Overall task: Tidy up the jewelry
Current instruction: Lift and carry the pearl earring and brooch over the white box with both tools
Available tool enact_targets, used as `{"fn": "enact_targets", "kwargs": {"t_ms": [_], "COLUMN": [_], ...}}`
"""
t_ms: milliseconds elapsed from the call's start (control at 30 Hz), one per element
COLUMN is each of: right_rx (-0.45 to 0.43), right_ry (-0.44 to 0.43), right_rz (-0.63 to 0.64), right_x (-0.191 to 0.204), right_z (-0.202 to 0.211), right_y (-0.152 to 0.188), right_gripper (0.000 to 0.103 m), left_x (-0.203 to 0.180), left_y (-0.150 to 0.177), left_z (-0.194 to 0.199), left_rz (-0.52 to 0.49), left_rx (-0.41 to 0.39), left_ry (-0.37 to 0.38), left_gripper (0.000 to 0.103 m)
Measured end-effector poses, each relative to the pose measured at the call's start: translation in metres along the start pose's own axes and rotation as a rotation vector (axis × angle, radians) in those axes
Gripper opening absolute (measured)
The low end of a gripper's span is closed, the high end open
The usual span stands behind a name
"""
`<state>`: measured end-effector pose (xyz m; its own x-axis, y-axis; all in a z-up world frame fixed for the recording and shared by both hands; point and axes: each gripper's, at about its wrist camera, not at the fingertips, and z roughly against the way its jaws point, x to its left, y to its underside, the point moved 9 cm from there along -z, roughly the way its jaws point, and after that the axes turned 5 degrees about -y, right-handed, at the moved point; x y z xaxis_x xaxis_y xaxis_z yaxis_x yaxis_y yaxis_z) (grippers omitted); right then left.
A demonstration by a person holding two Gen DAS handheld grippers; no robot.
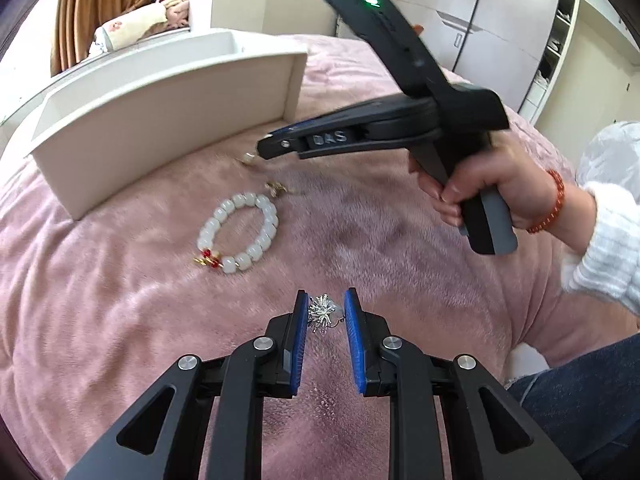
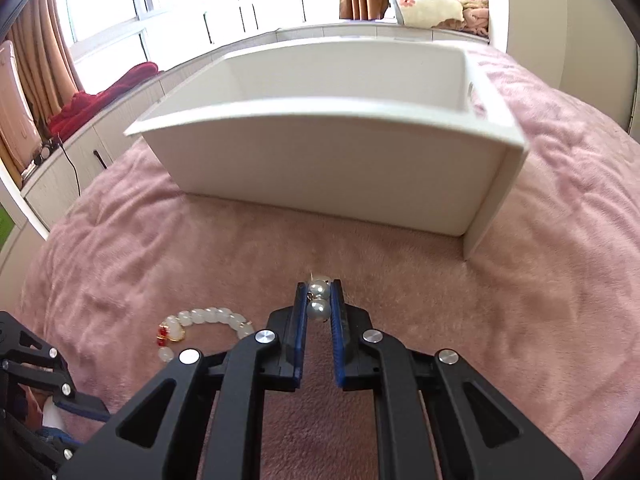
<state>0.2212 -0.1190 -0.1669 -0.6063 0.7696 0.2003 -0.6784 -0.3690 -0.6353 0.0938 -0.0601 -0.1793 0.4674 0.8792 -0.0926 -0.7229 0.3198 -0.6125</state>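
Pink plush bedding (image 1: 400,264) covers the bed, and a white open-topped box (image 2: 320,168) stands on it with curtains and a window ledge behind.

The right gripper (image 2: 319,300) carries a pearl earring (image 2: 319,300), two pearls stacked one over the other, clamped between nearly closed jaws just short of the box's near wall. To do this step well, I would lift the pearls clear over that wall before easing the grip, since the round beads look slippery and a small slackening could let them roll out onto the bedding. Release low inside the box, so they do not bounce.

The left gripper (image 1: 326,312) sits farther from the box, its jaws a little apart around a spiky silver brooch-like piece (image 1: 320,314). The left pad seems to touch it, while a gap shows on the right, so I cannot tell whether it is truly gripped. It should close fully before lifting.

Between that piece and the box lies a white bead bracelet (image 1: 240,234) with red and gold accents, and just beyond it, nearer the box, a small gold item (image 1: 276,189), too blurred to identify.
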Motion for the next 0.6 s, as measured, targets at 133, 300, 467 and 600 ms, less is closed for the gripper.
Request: {"fn": "enact_targets", "kwargs": {"t_ms": [133, 300, 467, 600], "right_rx": [-0.036, -0.079, -0.141, -0.189], "right_ry": [0.008, 0.022, 0.03, 0.037], "right_rz": [0.011, 0.037, 0.05, 0.063], "right_x": [0.004, 0.014, 0.027, 0.035], "right_z": [0.023, 0.048, 0.077, 0.099], "right_y": [-0.01, -0.027, -0.048, -0.065], "right_gripper": [0.012, 0.012, 0.012, 0.012], "left_x": [0.011, 0.011, 0.011, 0.02], "left_y": [-0.01, -0.02, -0.033, -0.054], "left_z": [0.019, 0.041, 0.065, 0.088], "left_rz": [0.014, 0.028, 0.022, 0.032], "left_rx": [-0.031, -0.073, -0.12, -0.185], "left_ry": [-0.032, -0.057, -0.103, -0.146], "left_gripper": [0.023, 0.023, 0.023, 0.023]}}
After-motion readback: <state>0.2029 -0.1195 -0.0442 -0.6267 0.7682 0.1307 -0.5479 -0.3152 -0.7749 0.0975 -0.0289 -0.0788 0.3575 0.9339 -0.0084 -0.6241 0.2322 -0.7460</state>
